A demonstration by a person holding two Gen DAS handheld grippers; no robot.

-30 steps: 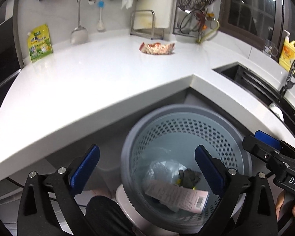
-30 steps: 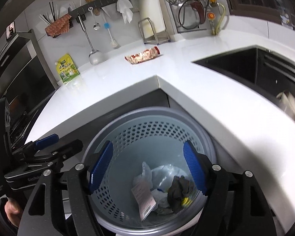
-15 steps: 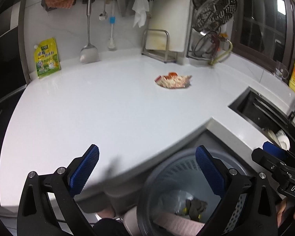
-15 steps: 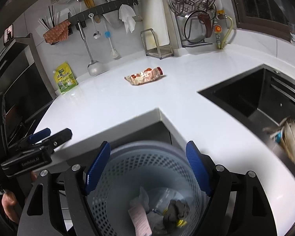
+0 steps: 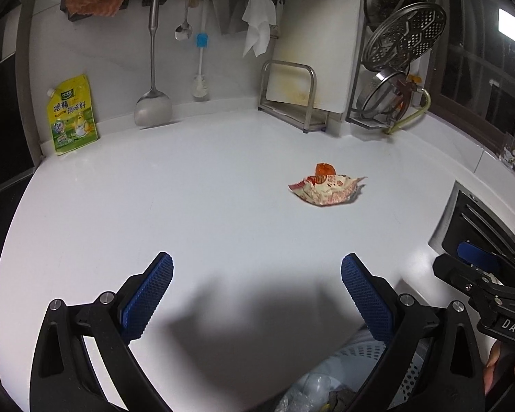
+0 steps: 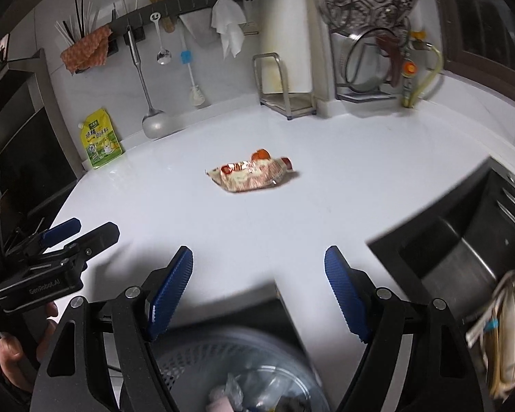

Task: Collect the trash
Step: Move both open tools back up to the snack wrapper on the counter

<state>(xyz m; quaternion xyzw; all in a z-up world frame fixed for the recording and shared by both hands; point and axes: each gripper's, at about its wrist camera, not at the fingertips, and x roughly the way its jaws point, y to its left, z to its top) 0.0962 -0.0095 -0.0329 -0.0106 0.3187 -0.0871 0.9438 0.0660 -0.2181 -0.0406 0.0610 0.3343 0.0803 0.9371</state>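
Observation:
A crumpled red and white snack wrapper [image 5: 326,189] [image 6: 252,171] lies alone on the white countertop [image 5: 189,206] [image 6: 343,178], well beyond both grippers. My left gripper [image 5: 256,276] hangs open over the counter's near part, nothing between its blue pads. My right gripper [image 6: 258,269] is open too, over the counter's inner corner. Below the counter edge stands a grey perforated bin [image 6: 189,364] [image 5: 370,353] holding crumpled plastic and paper. Each gripper shows in the other's view: the right one [image 5: 477,267] at the right edge, the left one [image 6: 61,237] at the left.
A black sink [image 6: 463,257] [image 5: 480,226] opens on the right, dishes in its corner. Along the back wall stand a yellow seasoning pouch [image 5: 72,116] [image 6: 101,139], hanging utensils [image 5: 152,68], a cutting board in a rack [image 5: 292,96] and steamer racks [image 5: 401,37]. A dark oven front [image 6: 27,158] is at left.
Both grippers rose from over the bin and moved forward above the counter. The bin slid to the bottom of both views, and the wrapper now looks nearer and larger.

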